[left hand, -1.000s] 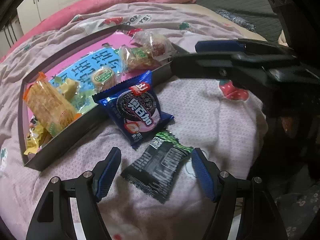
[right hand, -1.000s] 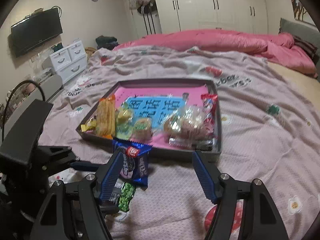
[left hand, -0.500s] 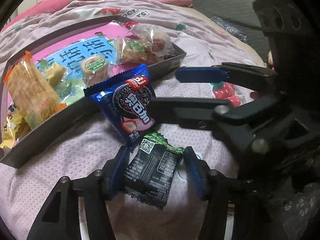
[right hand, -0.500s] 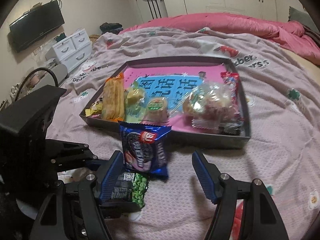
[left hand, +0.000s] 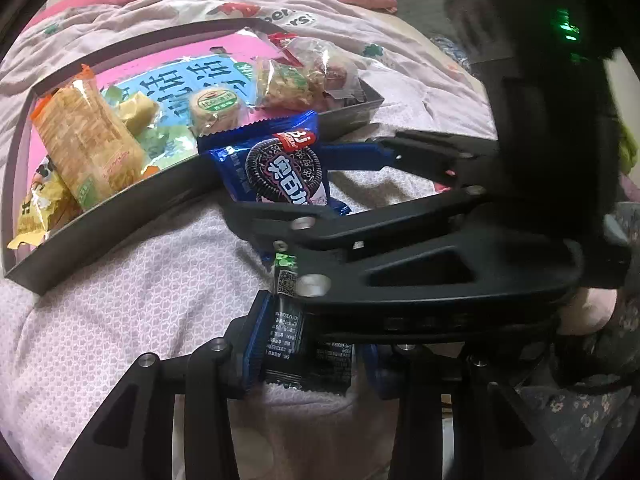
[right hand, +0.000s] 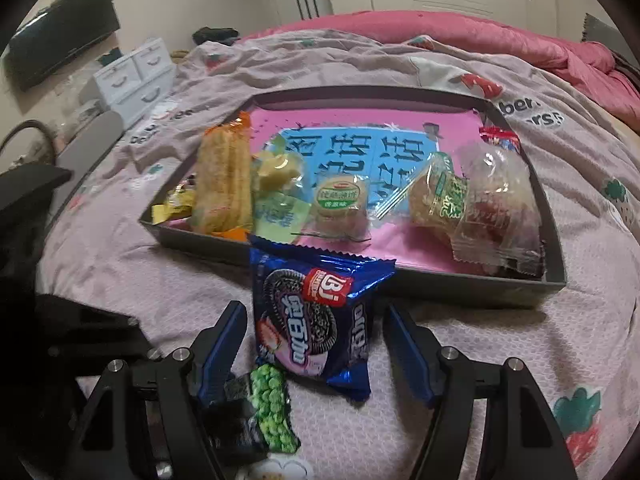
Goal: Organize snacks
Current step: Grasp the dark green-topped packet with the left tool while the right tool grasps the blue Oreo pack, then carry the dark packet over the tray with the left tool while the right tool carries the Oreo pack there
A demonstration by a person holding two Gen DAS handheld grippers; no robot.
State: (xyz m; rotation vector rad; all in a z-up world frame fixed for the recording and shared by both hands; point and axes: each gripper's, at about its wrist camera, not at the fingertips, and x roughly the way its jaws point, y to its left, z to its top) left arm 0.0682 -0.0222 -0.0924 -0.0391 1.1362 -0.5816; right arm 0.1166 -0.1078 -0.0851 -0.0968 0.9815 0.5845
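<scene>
On a bed covered with a pale pink sheet, the left gripper points steeply down at a black snack packet that lies on the sheet in front of the tray. Its jaws have just been closing, and the packet now sits between them – the left blue pad is against the packet's edge and the wrapper looks bunched up, though the right pad is mostly hidden behind the other tool, so a firm clamp on both sides cannot be confirmed. In the right wrist view the same packet shows its other face (green peas printed on black), low and left of the right gripper. That gripper stands wide apart, its two blue pads flanking a blue cookie packet without touching it. The cookie packet lies on the sheet with its far end resting against the near wall of the grey tray. Inside the tray, on a pink and blue liner, sit an orange-ended cracker pack, a small round cake in clear wrap, and clear bags of pastries – all lined up along the near side. A pink quilt is heaped at the far edge of the bed.
</scene>
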